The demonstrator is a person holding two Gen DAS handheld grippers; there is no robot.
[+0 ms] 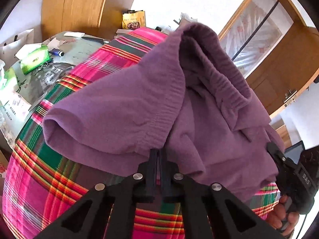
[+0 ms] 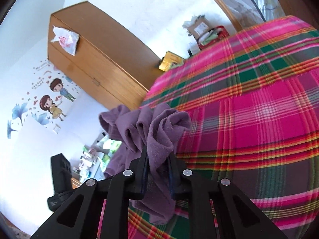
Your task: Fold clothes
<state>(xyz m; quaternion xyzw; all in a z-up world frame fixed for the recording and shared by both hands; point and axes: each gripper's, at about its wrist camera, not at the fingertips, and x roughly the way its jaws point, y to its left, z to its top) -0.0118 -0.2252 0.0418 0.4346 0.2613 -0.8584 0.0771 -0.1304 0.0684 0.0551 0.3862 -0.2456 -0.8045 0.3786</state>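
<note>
**Both grippers pinch the purple garment above the plaid bed**

Left gripper (image 1: 158, 155) sits at the bottom centre of our left wrist view, its two dark fingers pressed together on the lower hem of the purple garment (image 1: 159, 103). From there the cloth spreads up and to the right across the middle of the frame, with a gathered ribbed band running along its upper right edge. At the lower right of this view we see the other device from outside: a black body with a hand (image 1: 283, 217) wrapped around its handle, its tip meeting the garment's right edge.

Right gripper (image 2: 157, 159) fills the bottom centre of our right wrist view, jaws clamped on a thick bunch of the same purple fabric, which bulges in folds above the fingertips and hangs down between them. Only this view shows how crumpled the pinched part is.

Beneath the garment lies the plaid bedspread (image 1: 49, 179), pink with green and orange stripes. Our left view alone shows a cluttered table (image 1: 79, 53) at the upper left with a green tissue pack (image 1: 34, 58). Our right view alone shows a wooden wardrobe (image 2: 95, 59) and cartoon wall stickers (image 2: 51, 99) at the left.
</note>
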